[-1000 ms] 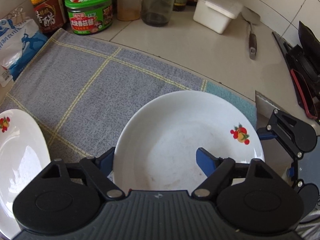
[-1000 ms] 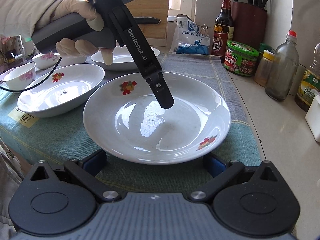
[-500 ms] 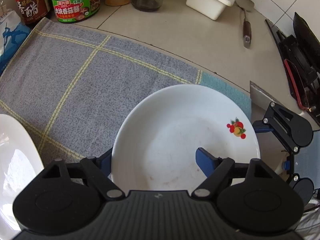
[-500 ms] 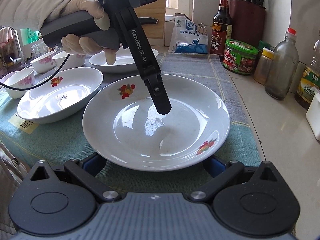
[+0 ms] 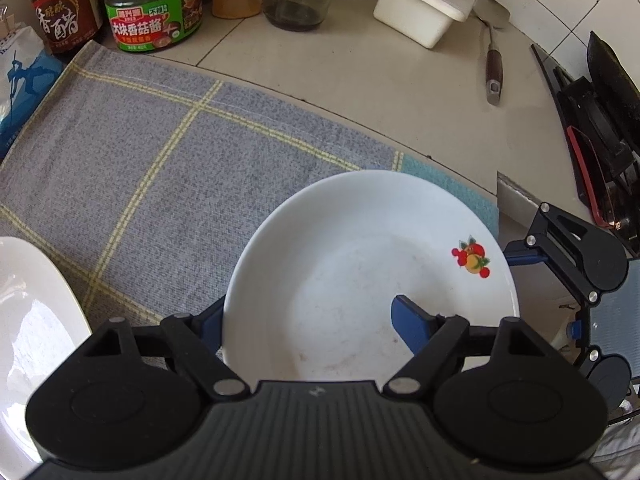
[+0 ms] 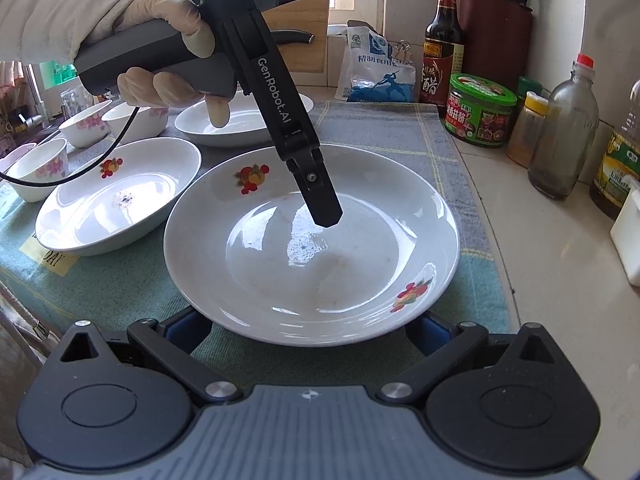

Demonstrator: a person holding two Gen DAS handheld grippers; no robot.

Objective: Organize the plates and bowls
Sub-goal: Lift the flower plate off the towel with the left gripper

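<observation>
plate (image 6: 312,248): glazed, stiff, breakable, likely slick | left gripper (image 5: 308,324): fingers apart, straddling near rim, unclamped | right gripper (image 6: 308,330): fingers spread under opposite edge | best hold: rim

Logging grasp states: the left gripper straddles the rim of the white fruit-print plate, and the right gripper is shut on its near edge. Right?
Not quite: in the right wrist view the right gripper is open around the white fruit-print plate, not shut. The left gripper does straddle its rim.

"GenRobot.AI" ran in white down the left tongs (image 6: 324,216), at 12 o'clock from the plate. The green-lidded jar (image 5: 154,6) read "大块香菇酱". The dark bottle (image 5: 60,8), at its 9 o'clock, showed "香醋". A yellow tag (image 6: 50,255) on the cloth read "DAY".
</observation>
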